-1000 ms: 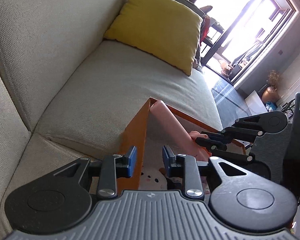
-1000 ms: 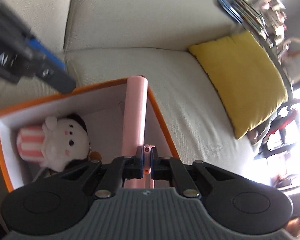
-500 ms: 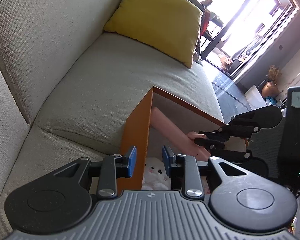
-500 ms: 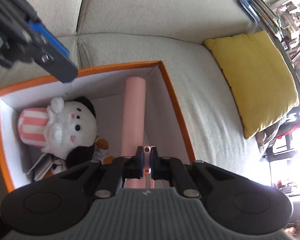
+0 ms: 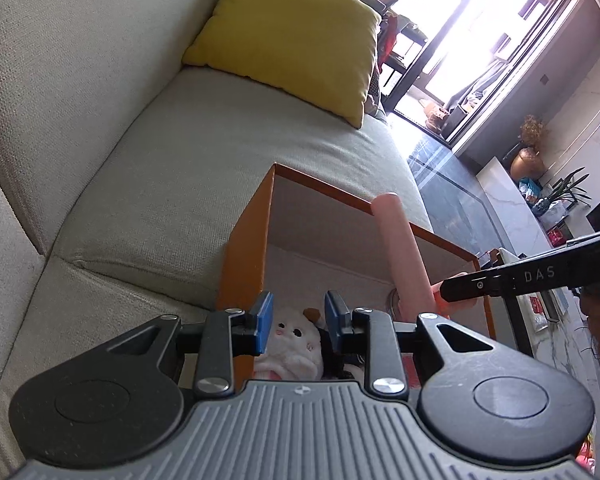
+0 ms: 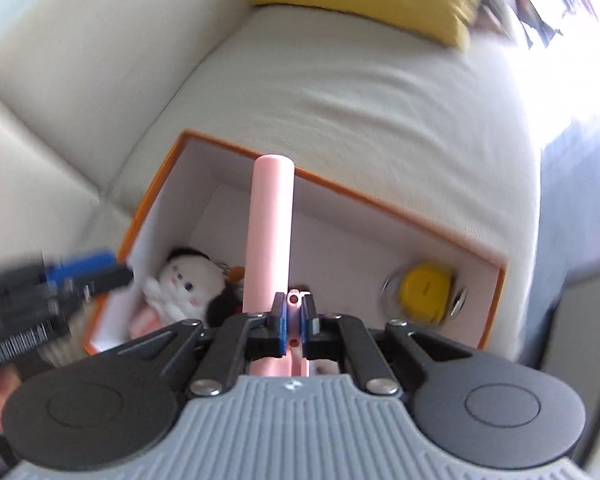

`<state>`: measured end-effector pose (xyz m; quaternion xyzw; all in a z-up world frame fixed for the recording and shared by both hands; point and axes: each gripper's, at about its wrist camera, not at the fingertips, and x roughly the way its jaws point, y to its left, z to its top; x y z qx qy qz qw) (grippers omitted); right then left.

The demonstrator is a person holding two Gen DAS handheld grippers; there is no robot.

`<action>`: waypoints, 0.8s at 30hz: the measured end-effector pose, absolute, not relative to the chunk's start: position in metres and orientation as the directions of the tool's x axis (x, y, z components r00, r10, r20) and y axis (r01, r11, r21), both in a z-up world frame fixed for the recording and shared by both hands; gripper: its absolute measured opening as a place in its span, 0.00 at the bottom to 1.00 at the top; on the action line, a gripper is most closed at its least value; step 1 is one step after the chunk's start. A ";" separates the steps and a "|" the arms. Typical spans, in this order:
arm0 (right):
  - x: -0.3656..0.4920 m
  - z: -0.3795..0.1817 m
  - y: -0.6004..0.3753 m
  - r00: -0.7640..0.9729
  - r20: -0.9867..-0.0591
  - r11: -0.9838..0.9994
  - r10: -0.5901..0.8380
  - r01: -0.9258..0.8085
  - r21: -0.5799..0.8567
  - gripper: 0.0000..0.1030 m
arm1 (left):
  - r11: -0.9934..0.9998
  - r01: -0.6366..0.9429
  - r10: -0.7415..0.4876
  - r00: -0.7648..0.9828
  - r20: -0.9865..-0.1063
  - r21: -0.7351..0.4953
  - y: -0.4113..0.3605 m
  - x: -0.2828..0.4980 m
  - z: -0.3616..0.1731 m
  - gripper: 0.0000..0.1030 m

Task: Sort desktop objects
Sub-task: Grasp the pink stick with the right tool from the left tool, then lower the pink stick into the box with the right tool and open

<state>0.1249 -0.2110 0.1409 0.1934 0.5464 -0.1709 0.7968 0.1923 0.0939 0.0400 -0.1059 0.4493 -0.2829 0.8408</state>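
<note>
An orange box (image 5: 246, 240) with a white inside (image 6: 340, 216) stands against a beige sofa. My right gripper (image 6: 294, 320) is shut on a long pink cylinder-shaped object (image 6: 270, 232), held above the box with its far end over the far rim; it also shows in the left wrist view (image 5: 400, 256). A white plush toy (image 6: 184, 280) lies in the box's left end and shows in the left wrist view (image 5: 296, 340). A yellow round object (image 6: 424, 288) lies at the box's right end. My left gripper (image 5: 298, 316) is open and empty over the box's near left side.
A yellow cushion (image 5: 292, 36) rests on the sofa seat (image 5: 204, 152) beyond the box. To the right are a dark floor, a bright window (image 5: 472, 28) and a counter with small items (image 5: 540, 200). The right wrist view is blurred.
My right gripper has swung with the pink object, its far end now higher over the far rim. The left gripper has shifted a little over the box, still open.
</note>
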 end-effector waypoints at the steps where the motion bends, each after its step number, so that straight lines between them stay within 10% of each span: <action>1: 0.118 0.136 -0.218 0.359 -0.933 0.815 -0.032 0.549 0.184 0.06 | 0.816 0.382 -0.573 0.437 -0.693 -0.434 0.095 0.191 0.040 0.30; 9: 0.053 0.078 -0.235 0.555 -0.828 0.205 0.082 0.803 0.559 0.06 | 0.817 0.383 -0.572 0.437 -0.694 -0.432 0.103 0.188 0.039 0.30; 24: 0.083 0.040 -0.226 0.577 -0.813 -0.272 -0.079 0.772 0.574 0.08 | 0.812 0.394 -0.576 0.430 -0.695 -0.430 0.106 0.187 0.037 0.30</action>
